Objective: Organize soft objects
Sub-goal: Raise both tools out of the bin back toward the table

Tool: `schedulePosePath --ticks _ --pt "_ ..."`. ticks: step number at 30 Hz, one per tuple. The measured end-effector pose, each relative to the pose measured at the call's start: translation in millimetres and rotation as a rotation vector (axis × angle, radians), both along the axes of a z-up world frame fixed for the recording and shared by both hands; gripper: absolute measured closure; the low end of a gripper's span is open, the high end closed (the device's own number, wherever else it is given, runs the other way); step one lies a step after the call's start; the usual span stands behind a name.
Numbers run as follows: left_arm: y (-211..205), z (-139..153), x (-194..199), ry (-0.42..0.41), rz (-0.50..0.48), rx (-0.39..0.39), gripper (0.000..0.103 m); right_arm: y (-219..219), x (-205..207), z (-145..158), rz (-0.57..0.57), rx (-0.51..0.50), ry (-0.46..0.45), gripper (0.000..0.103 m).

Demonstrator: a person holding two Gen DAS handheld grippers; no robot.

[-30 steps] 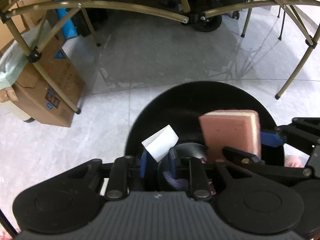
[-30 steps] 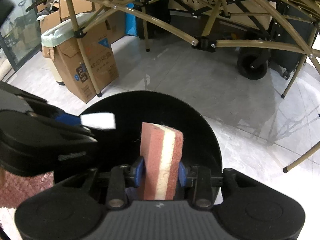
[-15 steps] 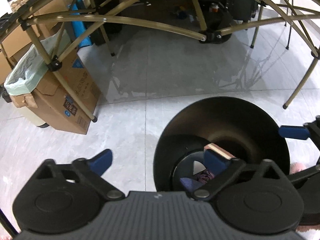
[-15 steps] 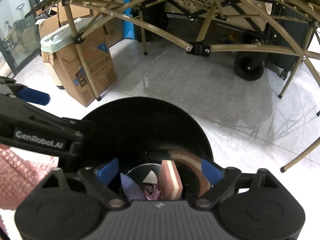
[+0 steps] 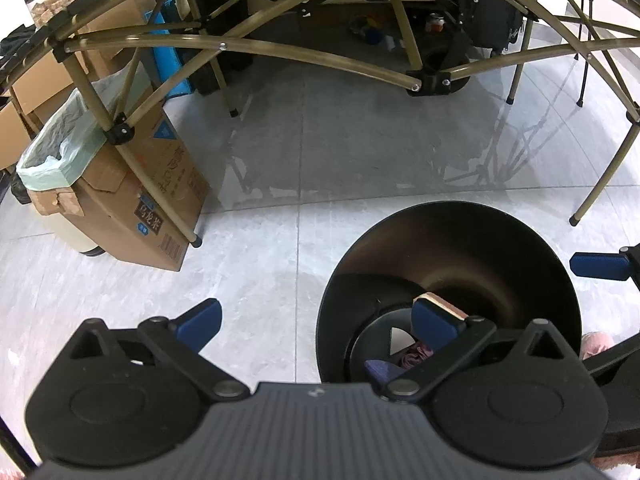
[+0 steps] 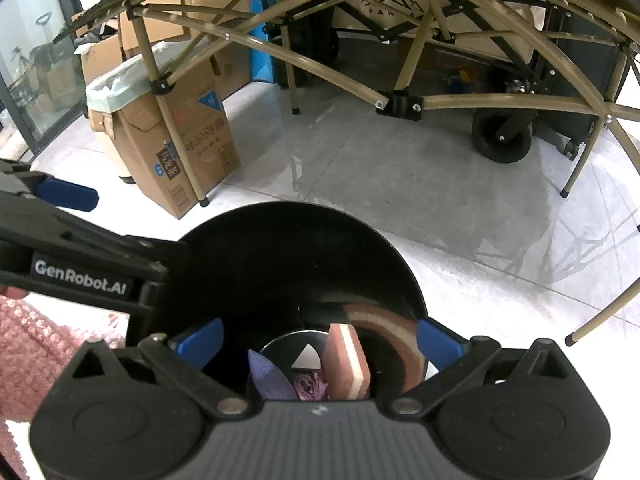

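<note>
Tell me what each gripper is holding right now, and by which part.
Nothing is held. The left gripper and right gripper have just opened wide; the sponge stands free inside the black bin.

A second ago the right gripper (image 6: 320, 340) was clamped on the pink-and-cream sponge (image 6: 347, 362), held over the black bin (image 6: 288, 240); its jaws have just been opening, nothing is between them, and the sponge stands on edge at the bottom of the bin beside a purple cloth (image 6: 267, 378). The left gripper (image 5: 316, 318) had pinched a white piece (image 5: 398, 336) (what it is cannot be told); its jaws too have just been opening and stand wide and empty, and the piece lies on the bin floor. The left wrist view now takes in more of the floor and the cardboard box (image 5: 152, 208)
</note>
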State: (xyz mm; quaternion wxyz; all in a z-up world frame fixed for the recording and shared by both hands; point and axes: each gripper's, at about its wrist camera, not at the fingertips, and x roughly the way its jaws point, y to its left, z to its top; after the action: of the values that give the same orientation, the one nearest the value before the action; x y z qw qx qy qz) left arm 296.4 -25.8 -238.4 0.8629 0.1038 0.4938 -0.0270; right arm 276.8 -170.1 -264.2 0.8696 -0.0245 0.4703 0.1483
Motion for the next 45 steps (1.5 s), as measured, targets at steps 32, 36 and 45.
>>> schedulePosePath --ticks 32,36,45 --pt "6.8 23.7 -21.8 0.152 0.043 -0.065 0.0 -5.7 -32.0 47.5 -0.024 -0.003 0.036 0.0" --pt "1.8 32.7 -26.0 0.159 0.033 -0.056 0.0 -6.1 -36.5 54.9 -0.018 -0.021 0.059 0.0" --pt "-3.5 39.8 -35.0 0.172 0.004 0.016 0.0 -12.1 -45.7 66.1 -0.002 -0.071 0.118 0.0"
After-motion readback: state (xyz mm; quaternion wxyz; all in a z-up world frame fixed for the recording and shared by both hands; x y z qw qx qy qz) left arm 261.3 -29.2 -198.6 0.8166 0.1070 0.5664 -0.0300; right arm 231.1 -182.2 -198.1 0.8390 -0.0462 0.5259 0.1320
